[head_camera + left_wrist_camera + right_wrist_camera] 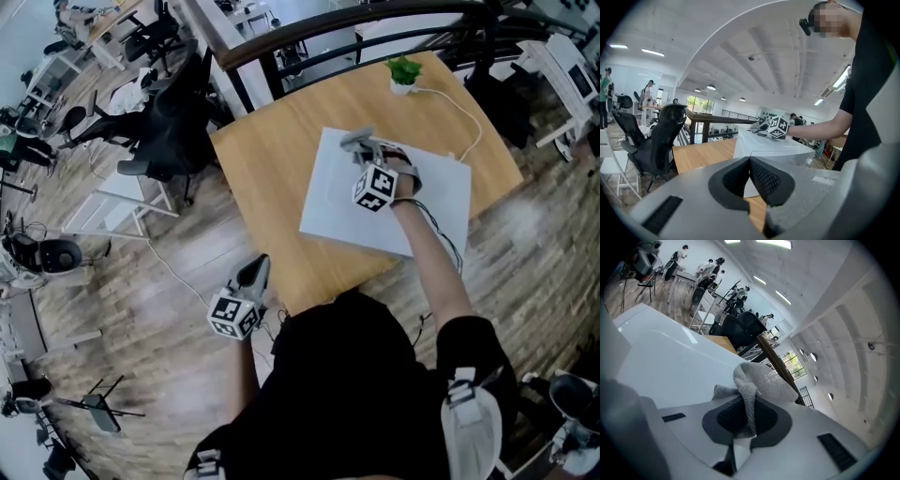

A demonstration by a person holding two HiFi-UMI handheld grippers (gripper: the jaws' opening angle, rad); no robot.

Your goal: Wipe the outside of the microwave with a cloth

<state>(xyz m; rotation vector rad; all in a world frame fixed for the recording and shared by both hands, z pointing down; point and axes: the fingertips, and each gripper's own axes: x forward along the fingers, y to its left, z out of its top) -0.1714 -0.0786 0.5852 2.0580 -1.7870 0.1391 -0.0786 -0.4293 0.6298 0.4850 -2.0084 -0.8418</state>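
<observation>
Both tongs are closed. The right tongs [746,417] pinch a fold of the grey cloth [764,377], which bunches just ahead of them on top of the white microwave [661,357]. The left tongs [750,174] are clenched on nothing, well apart from it, off the tabletop [272,141] edge. A good wipe likely means pressing the cloth flat beneath the tongs and sweeping in overlapping passes before the sides.

My shirt [347,375] is black with short sleeves. My left hand-held gripper [254,270] and right hand-held gripper [360,142] are grey, with bumpy black pads [764,180]. Each has a white cube [375,187] with black squares.
</observation>
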